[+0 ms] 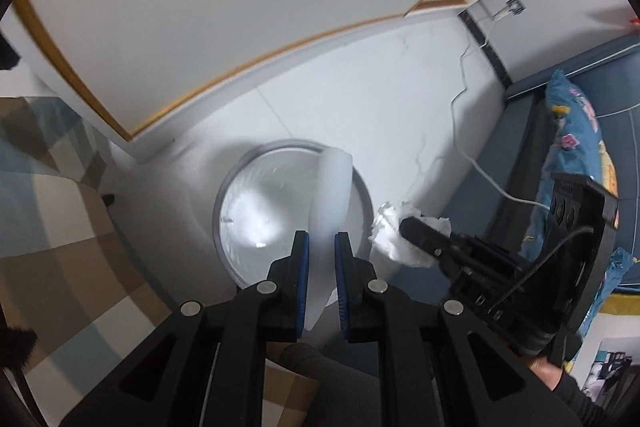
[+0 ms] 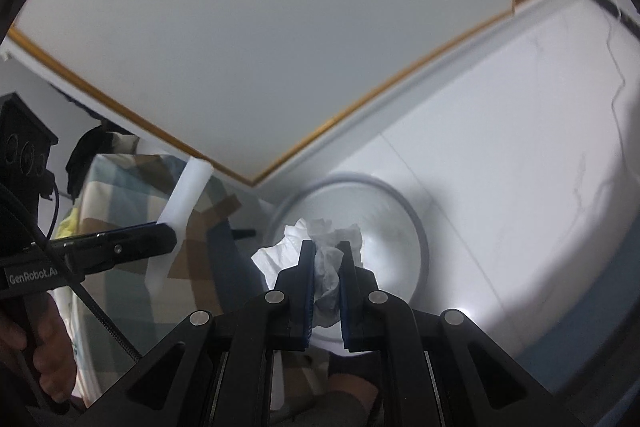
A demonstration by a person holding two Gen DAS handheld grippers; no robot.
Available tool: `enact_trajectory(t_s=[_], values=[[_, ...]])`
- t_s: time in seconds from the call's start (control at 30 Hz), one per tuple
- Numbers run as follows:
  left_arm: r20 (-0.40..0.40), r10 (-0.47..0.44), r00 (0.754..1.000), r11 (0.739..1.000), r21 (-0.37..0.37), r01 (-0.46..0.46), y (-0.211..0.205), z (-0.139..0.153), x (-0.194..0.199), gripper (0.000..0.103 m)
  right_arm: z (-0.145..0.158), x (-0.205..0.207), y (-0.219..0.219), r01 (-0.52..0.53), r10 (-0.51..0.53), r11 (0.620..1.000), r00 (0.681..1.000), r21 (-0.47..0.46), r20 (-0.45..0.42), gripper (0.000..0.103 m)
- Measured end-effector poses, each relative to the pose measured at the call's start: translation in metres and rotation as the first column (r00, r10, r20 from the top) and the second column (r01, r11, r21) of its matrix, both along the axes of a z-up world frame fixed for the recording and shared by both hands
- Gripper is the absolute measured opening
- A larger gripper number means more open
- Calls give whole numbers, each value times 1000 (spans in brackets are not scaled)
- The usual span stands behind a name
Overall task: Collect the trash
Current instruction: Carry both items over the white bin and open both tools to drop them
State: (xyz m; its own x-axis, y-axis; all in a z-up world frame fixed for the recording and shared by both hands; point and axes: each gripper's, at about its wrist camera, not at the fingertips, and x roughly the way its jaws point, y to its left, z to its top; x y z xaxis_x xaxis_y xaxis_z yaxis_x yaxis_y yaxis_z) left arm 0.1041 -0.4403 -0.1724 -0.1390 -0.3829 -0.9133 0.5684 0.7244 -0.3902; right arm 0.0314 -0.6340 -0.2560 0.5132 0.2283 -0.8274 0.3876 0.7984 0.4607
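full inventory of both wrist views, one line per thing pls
trash bin: 1, grey rim, clear liner, on floor below both tools
foam strip: 1, white, held over bin
crumpled tissue: 1, white, held over bin
cabinet: 1, white, wood-edged, behind bin
checked cloth: 1, beige-blue, left of bin
cable: 1, white, on floor, right
floral pillow: 1, blue, far right
left tool: shut on foam strip
right tool: shut on crumpled tissue
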Motion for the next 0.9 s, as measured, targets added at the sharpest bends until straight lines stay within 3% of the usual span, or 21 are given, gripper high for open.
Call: enact_trajectory(t_s=[0.33, 0.43, 0.5, 0.57, 0.77, 0.9], values=[[-92, 19, 996, 998, 62, -13, -16, -27, 14, 9, -73, 13, 16, 49, -37, 994, 992, 98, -120, 13], [-107, 42, 993, 996, 79, -33, -19, -35, 18, 10, -86, 13, 17, 51, -33, 991, 989, 124, -143, 19], [-125, 53, 991, 995, 88, -42, -19, -40, 19, 10, -91, 14, 18, 50, -30, 990, 989, 133, -145, 27], [-135, 57, 989, 995, 94, -44, -20, -43, 19, 10, -93, 12, 17, 52, -34, 990, 990, 130, -137, 42], [-146, 97, 984, 986, 149, -75, -16, -55, 22, 17, -82, 9, 17, 64, -49, 989, 992, 133, -115, 53], [-182, 120, 976, 984, 153, -93, -13, -60, 20, 17, -77, 4, 11, 93, -75, 985, 990, 147, -122, 55]])
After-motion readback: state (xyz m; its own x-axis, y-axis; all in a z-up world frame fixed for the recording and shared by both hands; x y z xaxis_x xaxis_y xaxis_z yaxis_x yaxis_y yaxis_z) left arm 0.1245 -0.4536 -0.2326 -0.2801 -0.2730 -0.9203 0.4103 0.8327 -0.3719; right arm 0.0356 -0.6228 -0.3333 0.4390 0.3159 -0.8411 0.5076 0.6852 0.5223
